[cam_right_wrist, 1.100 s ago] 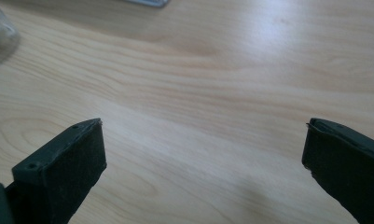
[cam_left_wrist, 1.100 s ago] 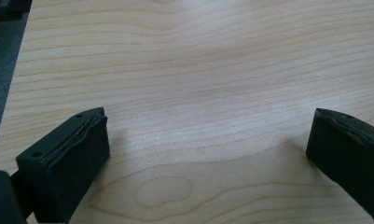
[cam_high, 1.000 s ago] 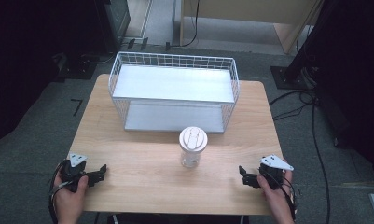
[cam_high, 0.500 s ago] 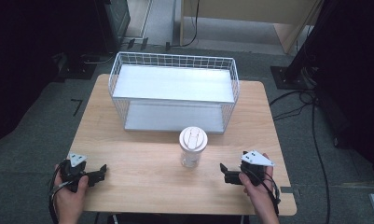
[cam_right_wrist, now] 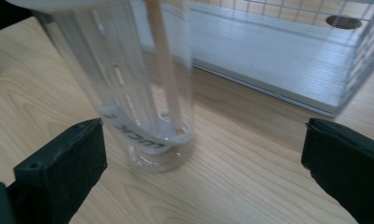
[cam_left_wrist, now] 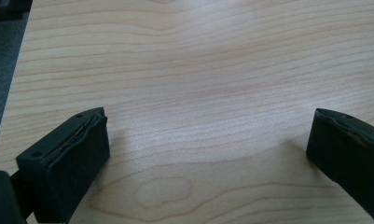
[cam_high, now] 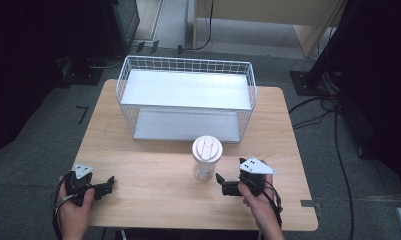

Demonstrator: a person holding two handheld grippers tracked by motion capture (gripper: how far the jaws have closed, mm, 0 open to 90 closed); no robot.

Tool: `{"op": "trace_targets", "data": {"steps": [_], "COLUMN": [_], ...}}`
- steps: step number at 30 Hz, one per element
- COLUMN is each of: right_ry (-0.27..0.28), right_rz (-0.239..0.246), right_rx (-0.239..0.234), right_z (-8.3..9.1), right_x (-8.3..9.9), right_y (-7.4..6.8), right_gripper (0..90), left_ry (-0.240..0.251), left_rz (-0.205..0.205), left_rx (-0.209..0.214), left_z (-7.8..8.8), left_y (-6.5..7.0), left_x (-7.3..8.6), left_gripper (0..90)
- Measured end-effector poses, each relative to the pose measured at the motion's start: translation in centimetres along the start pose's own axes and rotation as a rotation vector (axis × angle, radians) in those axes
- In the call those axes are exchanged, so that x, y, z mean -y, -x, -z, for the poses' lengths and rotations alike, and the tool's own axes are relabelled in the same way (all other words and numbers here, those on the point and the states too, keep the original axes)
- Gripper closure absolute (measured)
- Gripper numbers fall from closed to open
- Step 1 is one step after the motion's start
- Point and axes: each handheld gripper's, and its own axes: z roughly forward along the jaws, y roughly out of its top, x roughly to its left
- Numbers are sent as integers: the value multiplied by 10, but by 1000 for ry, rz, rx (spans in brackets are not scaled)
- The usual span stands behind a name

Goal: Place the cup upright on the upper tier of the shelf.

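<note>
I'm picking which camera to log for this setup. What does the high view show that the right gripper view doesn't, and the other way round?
High view alone: the cup's white lid, the whole wire basket, the left claw low on the table and both hands.

Right gripper view alone: a thin wooden stick and a printed white strip inside the clear cup.

Both: the cup, the basket's lower shelf, the wooden tabletop and the open right claw near the cup.
</note>
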Motion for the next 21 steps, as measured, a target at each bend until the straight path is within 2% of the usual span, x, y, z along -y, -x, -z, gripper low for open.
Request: {"op": "trace_targets", "data": {"steps": [7,10,13,21], "right_ry": [28,45,60,97], "right_rz": [-6,-10,-22,-39], "right_rx": [-52,-69,-83,-68], "right_z": [-7,-9,-12,-19], "right_x": [-7,-10,-14,-23], "right_y": [-15,-20,-24,-32], "right_gripper": [0,50,53,105], "left_ry": [0,0,0,0], "left_rz": [0,0,0,0], "left_rx": [0,0,0,0], "left_z": [0,0,0,0], "left_y": [0,0,0,0], "left_x": [0,0,0,0], "left_gripper": [0,0,0,0]}}
